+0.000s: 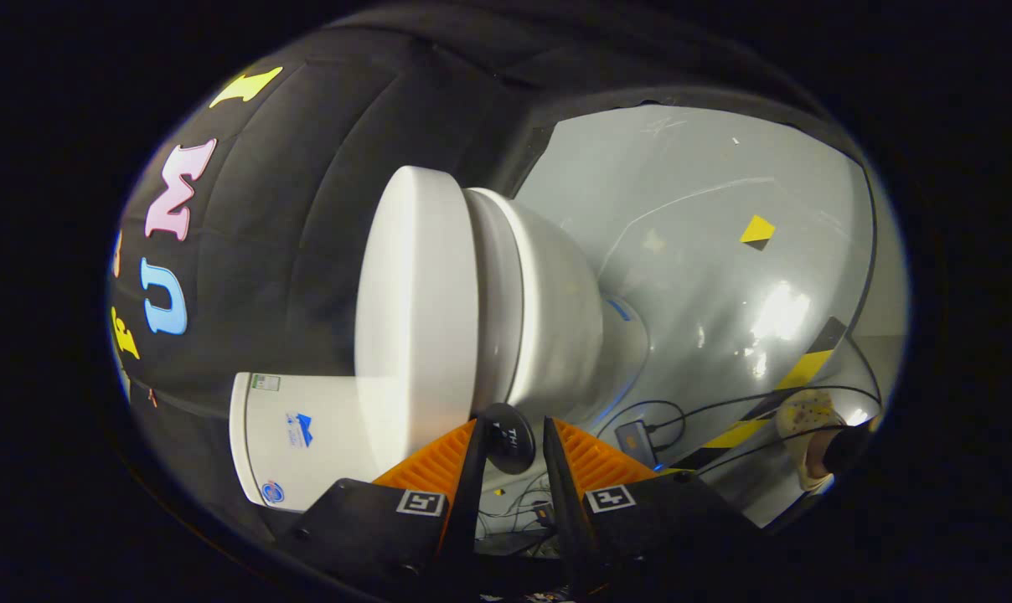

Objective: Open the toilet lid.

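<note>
gripper view: ribbed orange tongs (510, 435) apart, glossy white toilet lid (414, 310) ahead.

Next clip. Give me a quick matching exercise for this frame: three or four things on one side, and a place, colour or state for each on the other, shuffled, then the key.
Things:
1. lid
2. disc
3. fingers
4. floor

Descriptions:
A. orange, with a narrow gap between them
B. grey and glossy, with cables and yellow-black tape on it
C. small, black, between the fingertips of the gripper
D. white, closed against the bowl

Pairs: 1-D, 2-C, 3-A, 4-B
</note>
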A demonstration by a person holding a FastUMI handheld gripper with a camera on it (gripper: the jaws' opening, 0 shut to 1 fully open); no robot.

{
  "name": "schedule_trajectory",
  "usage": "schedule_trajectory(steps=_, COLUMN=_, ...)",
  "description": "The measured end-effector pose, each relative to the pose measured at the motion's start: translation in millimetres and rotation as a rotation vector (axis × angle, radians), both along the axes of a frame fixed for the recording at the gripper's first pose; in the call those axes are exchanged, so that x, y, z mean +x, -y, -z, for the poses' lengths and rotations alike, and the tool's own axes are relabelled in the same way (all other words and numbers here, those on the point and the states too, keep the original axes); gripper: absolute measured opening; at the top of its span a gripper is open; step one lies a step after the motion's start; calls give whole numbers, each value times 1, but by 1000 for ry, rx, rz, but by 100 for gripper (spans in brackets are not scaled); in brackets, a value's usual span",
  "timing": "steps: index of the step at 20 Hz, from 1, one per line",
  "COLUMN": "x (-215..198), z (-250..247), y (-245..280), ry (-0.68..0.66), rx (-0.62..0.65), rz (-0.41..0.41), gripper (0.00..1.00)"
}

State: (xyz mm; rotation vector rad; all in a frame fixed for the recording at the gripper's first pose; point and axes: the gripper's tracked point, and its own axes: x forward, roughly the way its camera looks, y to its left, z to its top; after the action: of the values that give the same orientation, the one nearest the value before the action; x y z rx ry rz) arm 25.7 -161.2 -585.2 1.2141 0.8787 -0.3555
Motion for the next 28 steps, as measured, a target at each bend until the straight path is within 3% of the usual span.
schedule_trajectory(steps=4, x=4, z=-9, y=6, ry=48, rx=54, rz=40, gripper=18)
schedule_trajectory(steps=16, x=10, z=-49, y=-7, ry=56, rx=-188, rz=-129, gripper=14)
schedule_trajectory(steps=28, x=35, z=-155, y=-49, ry=171, rx=-667, rz=-388, gripper=16)
